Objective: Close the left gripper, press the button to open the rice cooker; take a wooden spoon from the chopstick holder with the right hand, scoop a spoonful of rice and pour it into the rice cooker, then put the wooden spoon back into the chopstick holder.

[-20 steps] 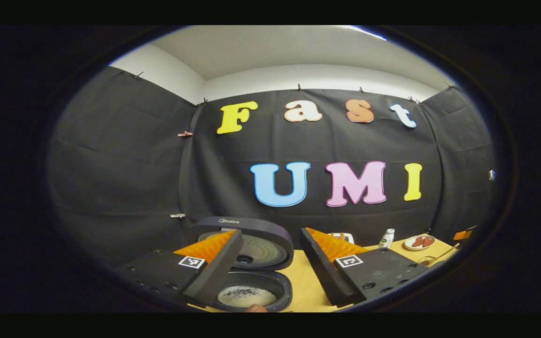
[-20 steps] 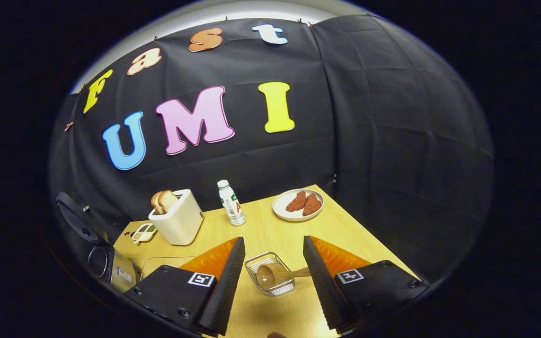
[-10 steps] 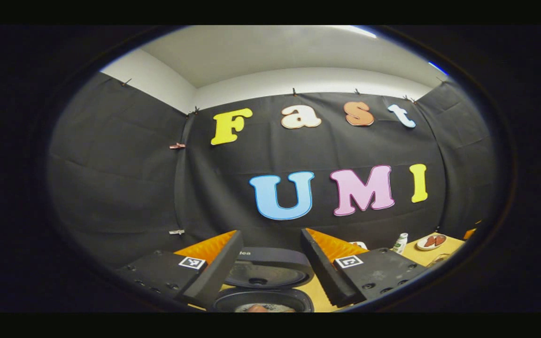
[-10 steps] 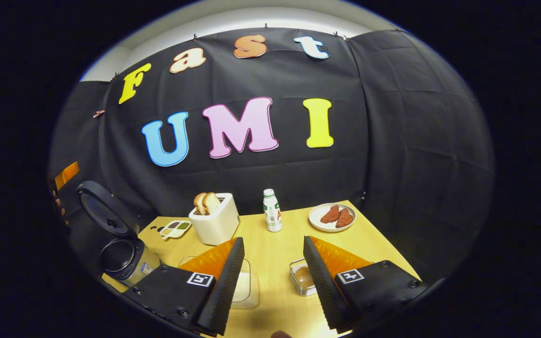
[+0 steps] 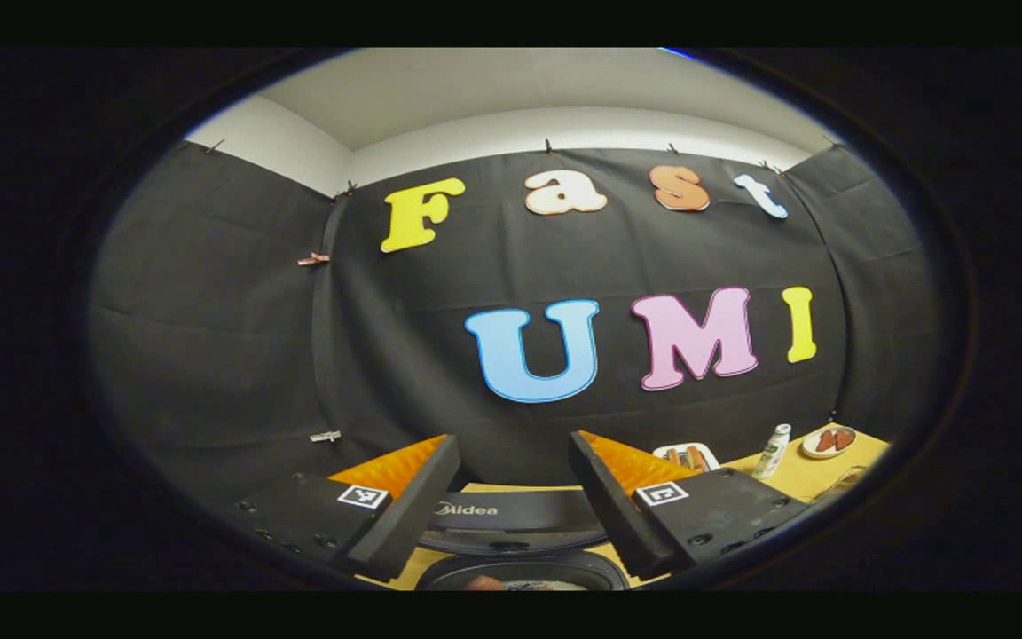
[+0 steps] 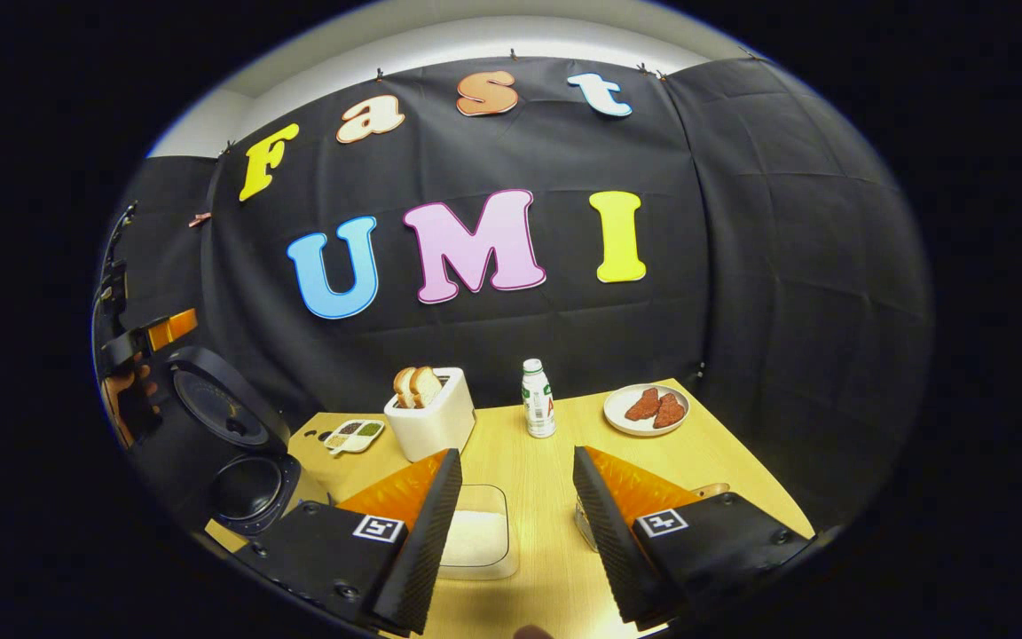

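Item 1. Right hand-held gripper (image 6: 511,497): my own fingers stand apart with nothing between them, held above the pale wooden desk (image 6: 555,461).

Item 2. Wire chopstick holder (image 6: 582,524): just beside the inner edge of my right finger and mostly hidden by it; a sliver of its rim is all I can see. A pale wooden spoon (image 6: 711,489) shows as a short piece of handle past the outer side of that same finger. I judge the handle's long axis runs crosswise to the fingers, off to the right, but too little shows to be sure.

Item 3. Clear shallow tray of white rice (image 6: 475,539): low between my fingers, nearer the left one.

Item 4. Dark rice cooker with its round lid raised (image 6: 240,444): far left of the desk in the right gripper view, pot open. The left hand-held gripper (image 6: 152,337) sits above and behind the lid, gripped by a hand.

Item 5. Left hand-held gripper, own view (image 5: 511,497): fingers apart, empty, with the cooker's lid edge low between them.

Judgement: the right hand is much the nearer to the spoon, so any grasp means shifting right and down. The right gripper view gives the whole desk layout; the left gripper view gives the cooker lid close up, and the pot rim below it.
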A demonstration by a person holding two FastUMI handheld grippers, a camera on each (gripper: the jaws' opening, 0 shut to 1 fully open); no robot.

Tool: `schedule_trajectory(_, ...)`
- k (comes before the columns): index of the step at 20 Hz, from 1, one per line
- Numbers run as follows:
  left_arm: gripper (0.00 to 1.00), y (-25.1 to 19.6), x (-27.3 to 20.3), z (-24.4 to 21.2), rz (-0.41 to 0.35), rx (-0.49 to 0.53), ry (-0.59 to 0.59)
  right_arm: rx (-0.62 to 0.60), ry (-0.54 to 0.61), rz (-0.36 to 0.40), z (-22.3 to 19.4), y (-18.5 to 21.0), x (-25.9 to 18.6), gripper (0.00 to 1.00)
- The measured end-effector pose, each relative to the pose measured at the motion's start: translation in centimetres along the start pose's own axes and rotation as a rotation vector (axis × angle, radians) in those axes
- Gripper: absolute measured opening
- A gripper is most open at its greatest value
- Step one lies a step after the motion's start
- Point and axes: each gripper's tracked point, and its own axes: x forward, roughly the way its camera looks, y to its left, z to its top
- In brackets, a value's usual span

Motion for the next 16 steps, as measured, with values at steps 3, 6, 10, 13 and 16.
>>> schedule_trajectory(3, 0.93, 0.0, 0.5, -1.1, -0.007, -0.010, 0.029, 0.004, 0.000, -0.005, -0.1, 0.1, -0.4, 0.80)
schedule_trajectory(6, 0.89, 0.3, 0.4, -3.1, 0.003, -0.047, 0.090, 0.012, -0.004, -0.005, 0.1, 0.2, -0.8, 0.80)
schedule_trajectory(10, 0.93, 0.0, -0.1, -3.8, -0.012, -0.016, 0.116, 0.008, -0.009, -0.009, 0.3, 0.0, -1.0, 0.80)
schedule_trajectory(13, 0.94, 0.1, -1.3, -4.0, -0.007, -0.015, 0.108, 0.019, -0.015, -0.009, 0.7, -0.1, -1.1, 0.80)
schedule_trajectory(16, 0.92, -0.2, -3.0, -4.7, 0.000, -0.023, 0.119, 0.016, -0.013, 0.002, 0.7, -0.2, -1.1, 0.80)
